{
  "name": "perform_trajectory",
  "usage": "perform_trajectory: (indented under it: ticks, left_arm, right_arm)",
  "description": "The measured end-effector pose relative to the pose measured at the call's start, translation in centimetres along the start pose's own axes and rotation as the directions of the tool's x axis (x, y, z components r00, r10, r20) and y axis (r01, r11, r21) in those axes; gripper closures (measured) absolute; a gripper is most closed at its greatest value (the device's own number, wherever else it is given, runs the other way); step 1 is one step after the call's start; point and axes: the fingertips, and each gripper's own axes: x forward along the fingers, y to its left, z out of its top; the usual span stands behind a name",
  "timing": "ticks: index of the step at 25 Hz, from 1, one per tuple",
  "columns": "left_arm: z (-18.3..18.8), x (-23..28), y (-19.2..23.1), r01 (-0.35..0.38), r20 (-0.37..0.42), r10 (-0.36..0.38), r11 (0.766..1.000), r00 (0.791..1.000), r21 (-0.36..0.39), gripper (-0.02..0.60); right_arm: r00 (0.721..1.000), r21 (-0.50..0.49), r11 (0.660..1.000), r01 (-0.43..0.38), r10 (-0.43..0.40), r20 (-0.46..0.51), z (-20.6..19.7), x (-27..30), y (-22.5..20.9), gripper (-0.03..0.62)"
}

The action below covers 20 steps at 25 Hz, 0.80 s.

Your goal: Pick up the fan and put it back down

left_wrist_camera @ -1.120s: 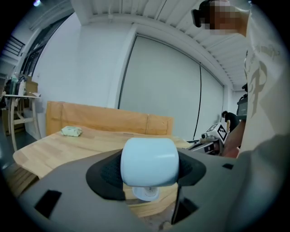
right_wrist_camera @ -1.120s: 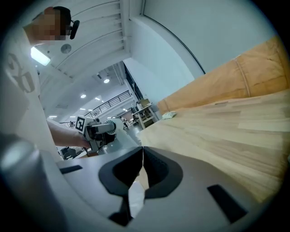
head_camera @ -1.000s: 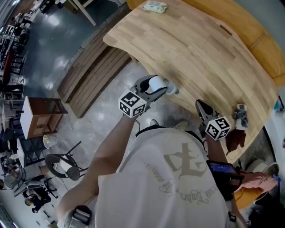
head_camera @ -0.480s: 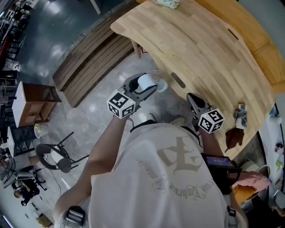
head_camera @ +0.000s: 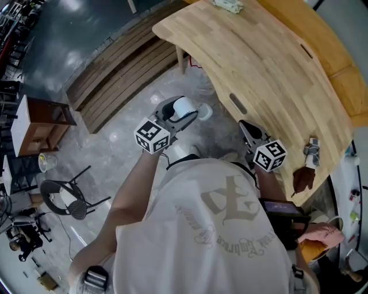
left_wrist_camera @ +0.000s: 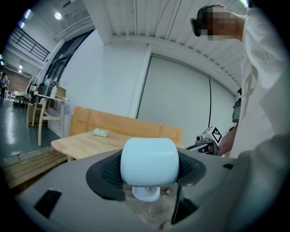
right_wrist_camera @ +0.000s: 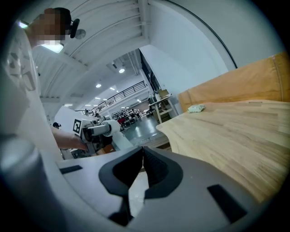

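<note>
The person stands at the near edge of the wooden counter (head_camera: 270, 69) with a pair of tongs in each hand. The left tongs (head_camera: 185, 110) are spread wide and clamped on the fan (left_wrist_camera: 149, 163), a small pale blue rounded body with a white foot beneath it; the dark pads press on its two sides. The fan is held up in the air, off the counter and to the left of its near edge, over the grey floor (head_camera: 115, 138). The right tongs (head_camera: 246, 129) point toward the counter's near edge with their jaws pressed together and nothing between them. At the counter's far end lies a pale green packet (head_camera: 229, 4). Near its right edge sits a small grey object (head_camera: 311, 151), with a brown thing (head_camera: 303, 178) just nearer.
</note>
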Motion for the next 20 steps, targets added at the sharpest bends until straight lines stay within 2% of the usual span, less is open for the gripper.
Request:
perform_trajectory:
  ticks: [13,20]
  left_arm:
    - [-1.8,-4.0,2.9,-0.017,-0.031,0.017,1.0,0.999,0.006,0.288]
    - [-2.0,-4.1,4.3,-0.004,-0.046,0.005,1.0,0.999,0.028,0.288]
  right_arm:
    - [1.0,-0.03,0.999,0.014,-0.015,-0.024,-0.4,3.3,3.7,0.579]
    - [0.999,-0.046,0.999,0.026,-0.027,-0.019,-0.1,4.9,5.1,0.579]
